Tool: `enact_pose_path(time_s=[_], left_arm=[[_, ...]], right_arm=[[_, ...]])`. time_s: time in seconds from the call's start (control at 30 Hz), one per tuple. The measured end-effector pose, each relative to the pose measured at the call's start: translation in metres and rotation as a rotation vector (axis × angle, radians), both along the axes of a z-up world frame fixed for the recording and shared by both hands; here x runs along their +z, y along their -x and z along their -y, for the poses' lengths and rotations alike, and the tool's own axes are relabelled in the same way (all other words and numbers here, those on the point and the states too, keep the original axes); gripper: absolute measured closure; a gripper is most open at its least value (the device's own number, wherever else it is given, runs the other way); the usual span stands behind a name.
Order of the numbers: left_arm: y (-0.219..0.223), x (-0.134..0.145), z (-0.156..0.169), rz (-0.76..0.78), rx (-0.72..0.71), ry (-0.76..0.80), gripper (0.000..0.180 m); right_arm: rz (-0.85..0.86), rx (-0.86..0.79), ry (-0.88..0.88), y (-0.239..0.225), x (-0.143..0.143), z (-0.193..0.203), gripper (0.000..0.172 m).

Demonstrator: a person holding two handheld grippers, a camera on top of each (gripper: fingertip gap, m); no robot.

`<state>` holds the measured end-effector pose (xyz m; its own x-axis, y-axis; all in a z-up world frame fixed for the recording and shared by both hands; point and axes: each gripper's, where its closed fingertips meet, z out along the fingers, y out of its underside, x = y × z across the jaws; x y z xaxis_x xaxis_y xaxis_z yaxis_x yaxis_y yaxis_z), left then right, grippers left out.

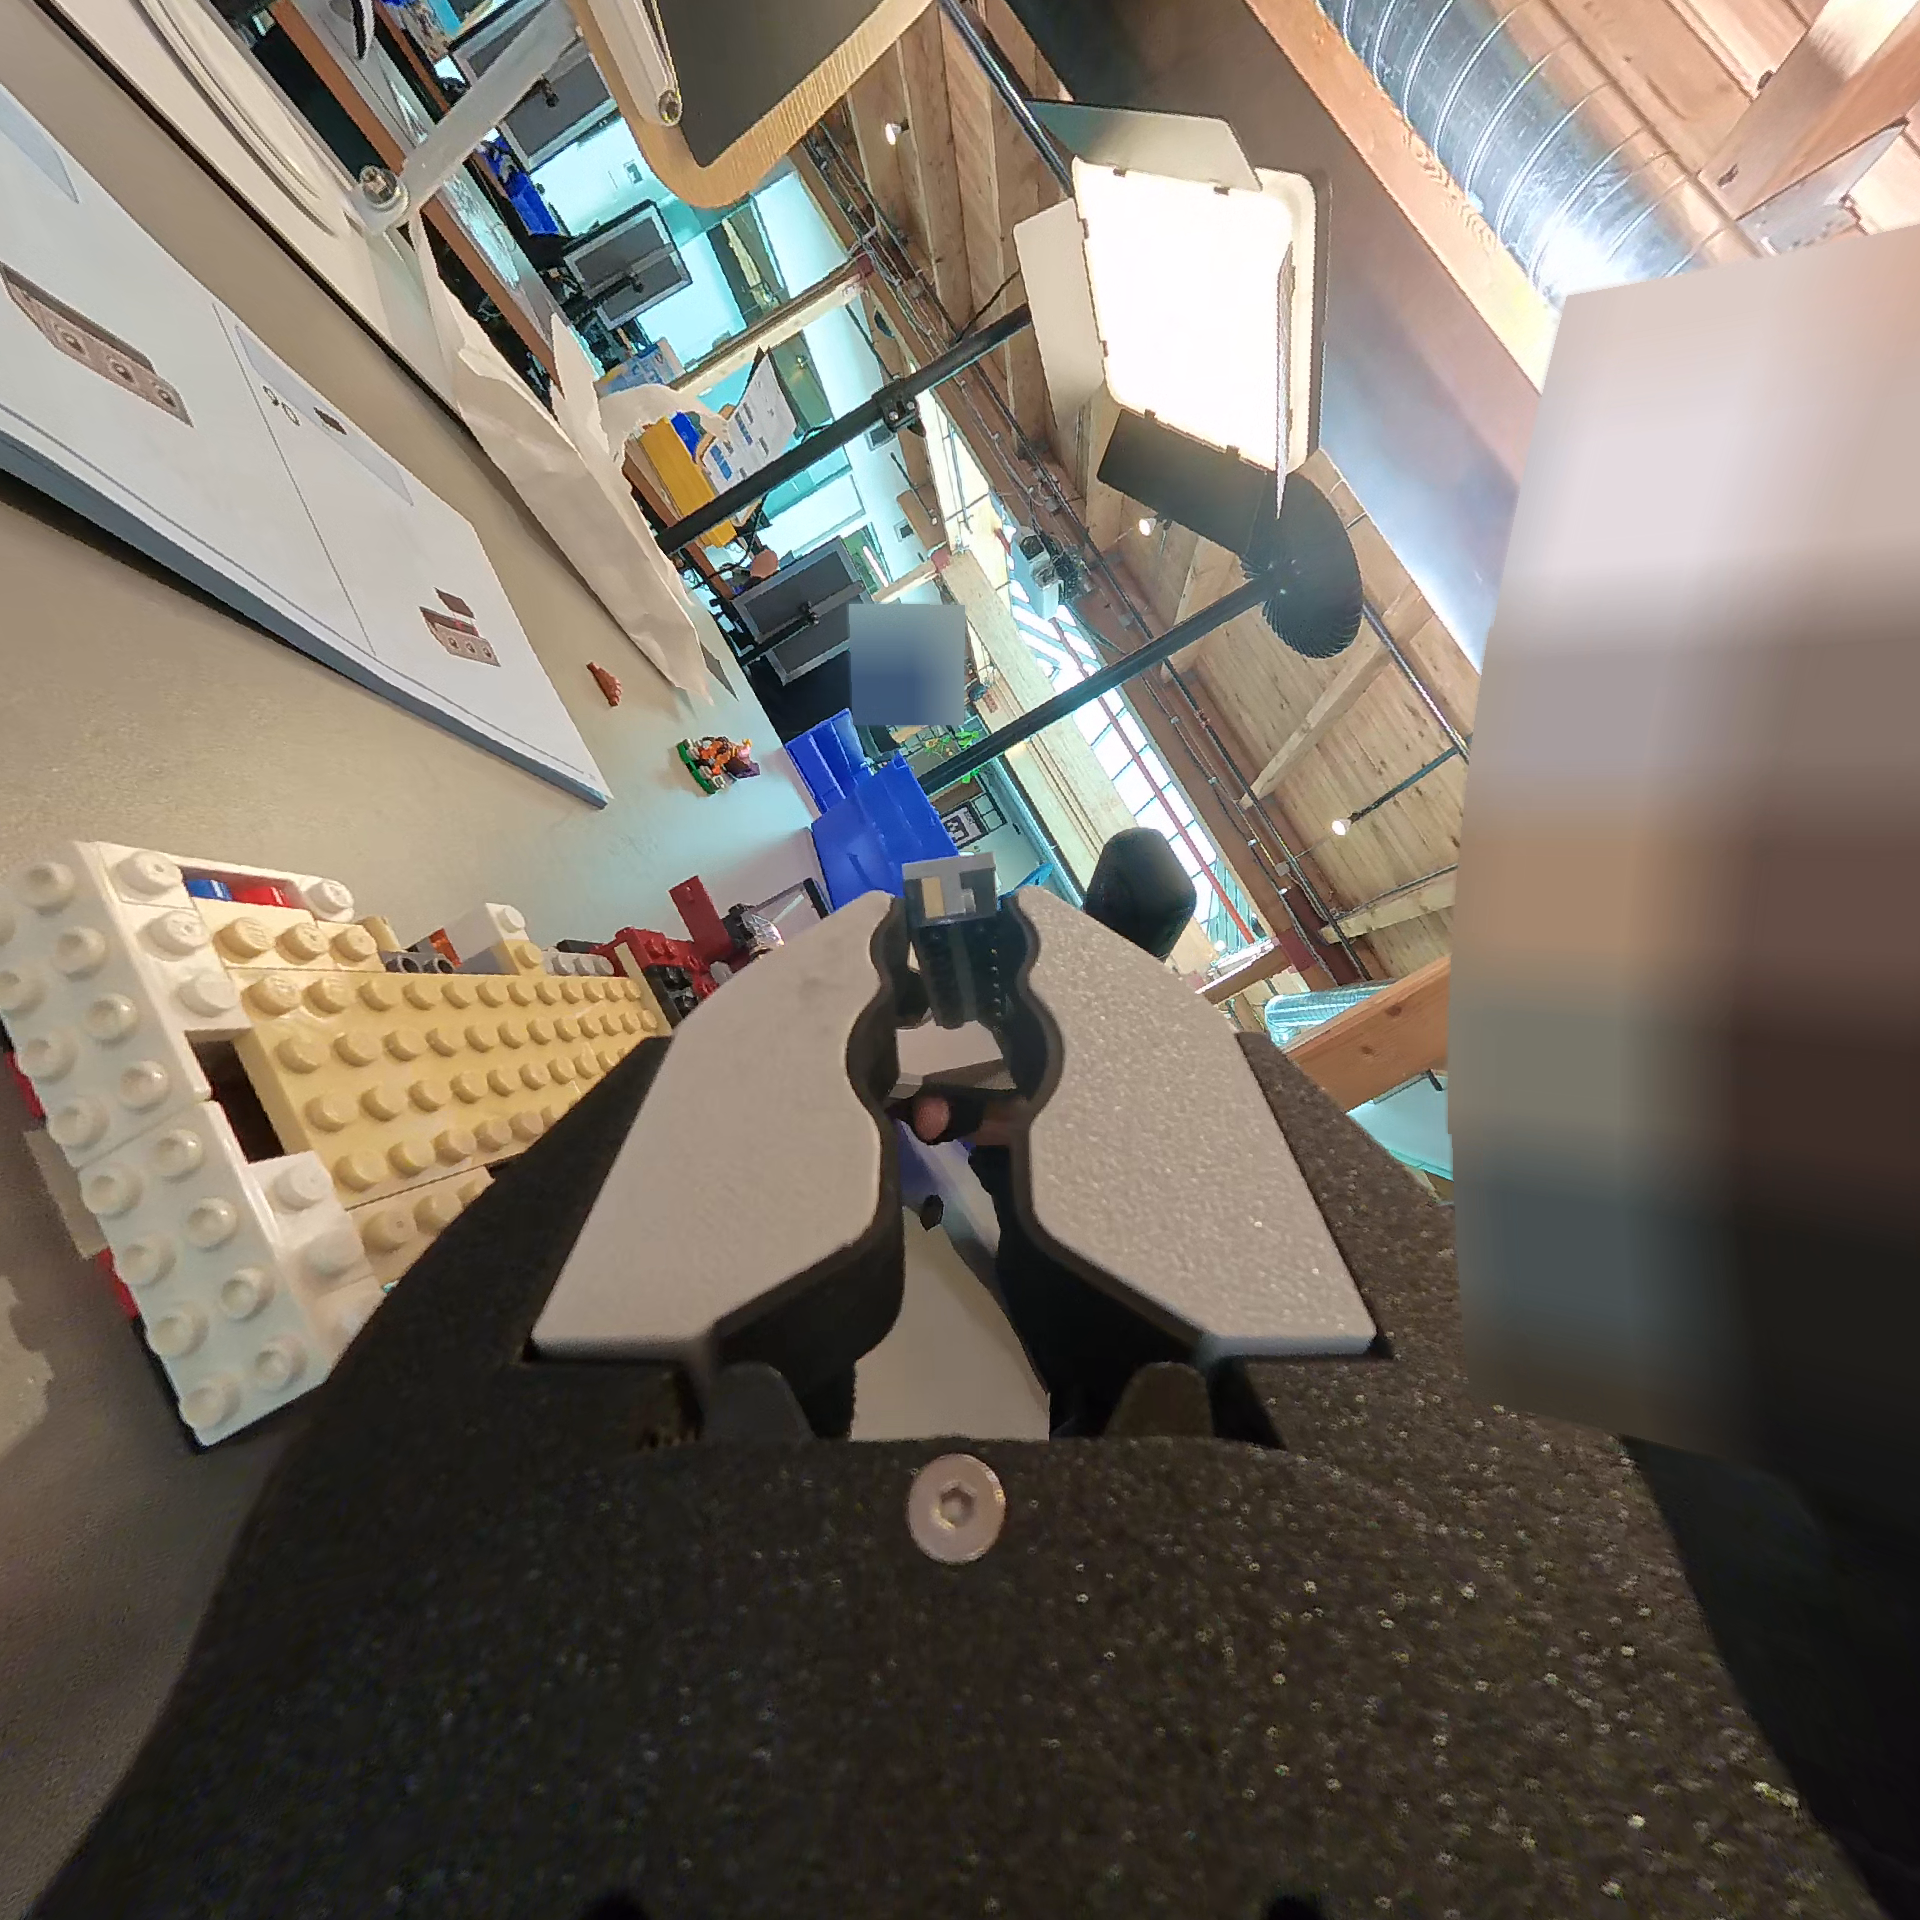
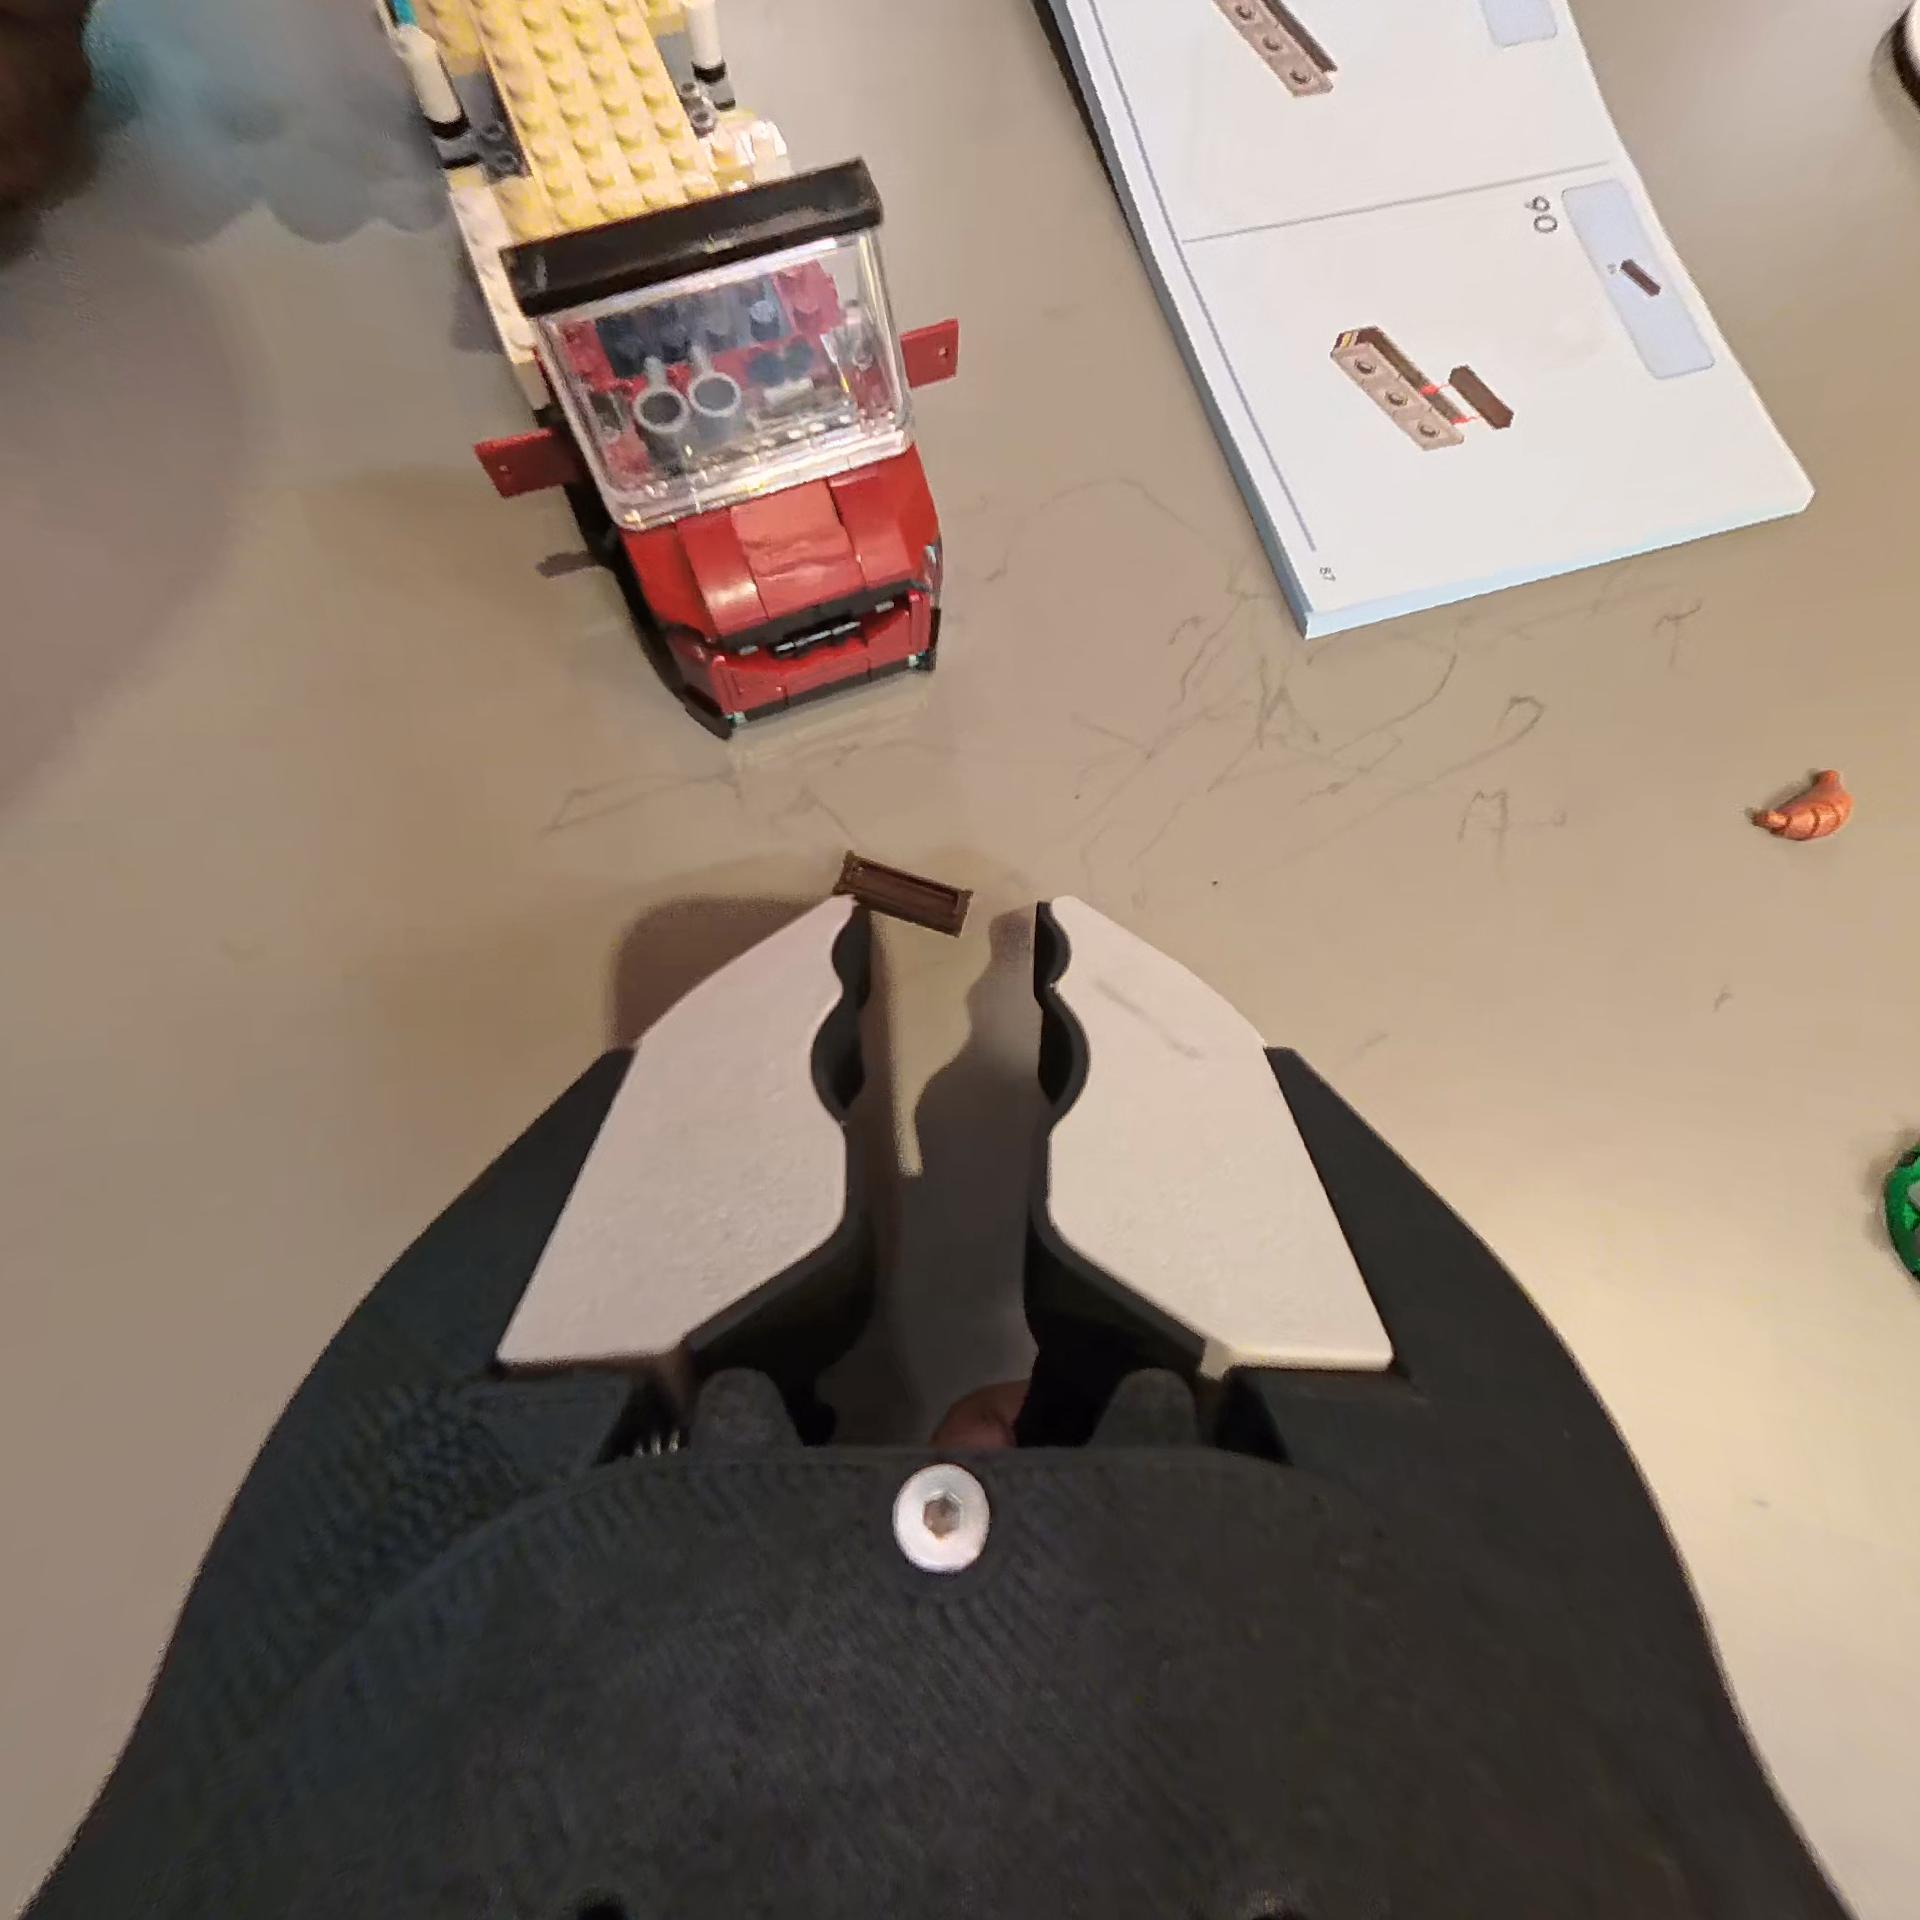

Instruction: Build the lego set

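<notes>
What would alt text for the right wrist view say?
An open right gripper hovers over a grey table, a small brown brick piece lying just past its fingertips. Beyond stand a red toy-brick truck with a clear windscreen and an open instruction booklet.

- A workshop or lab in a loft-like industrial hall: bare timber ceiling (image 1: 1226,644) with a ribbed metal air duct (image 1: 1538,135).
- A studio light panel (image 1: 1184,312) on black poles shines over the work area.
- Computer monitors (image 1: 623,260) and blue storage bins (image 1: 862,800) stand far off.
- A scratched grey table (image 2: 1247,935) carries a brick-built toy truck (image 2: 727,436) and an open instruction booklet (image 2: 1455,312).
</notes>
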<state>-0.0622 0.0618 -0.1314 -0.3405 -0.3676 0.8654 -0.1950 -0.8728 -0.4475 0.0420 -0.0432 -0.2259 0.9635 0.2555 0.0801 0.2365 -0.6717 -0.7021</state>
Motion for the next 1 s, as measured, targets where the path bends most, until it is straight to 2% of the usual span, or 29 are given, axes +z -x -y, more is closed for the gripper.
enact_pose_path(time_s=[0.17,0.37,0.53,0.83,1.0], left_arm=[[0.001,0.001,0.000,0.006,0.007,-0.011,0.164],[0.002,0.001,0.000,0.008,0.012,-0.017,0.164],[0.002,0.001,0.001,0.006,0.011,-0.025,0.164],[0.002,0.001,0.002,0.004,0.009,-0.025,0.164],[0.002,0.000,0.003,-0.005,0.003,-0.029,0.164]], right_arm=[[0.018,-0.058,0.003,0.000,-0.001,-0.006,0.144],[0.047,-0.055,-0.001,0.002,-0.001,-0.005,0.146],[0.034,-0.034,0.000,0.005,-0.001,-0.004,0.153],[-0.060,0.090,0.045,0.031,-0.001,0.007,0.154],[-0.077,0.054,0.003,0.025,0.006,0.002,0.154]])
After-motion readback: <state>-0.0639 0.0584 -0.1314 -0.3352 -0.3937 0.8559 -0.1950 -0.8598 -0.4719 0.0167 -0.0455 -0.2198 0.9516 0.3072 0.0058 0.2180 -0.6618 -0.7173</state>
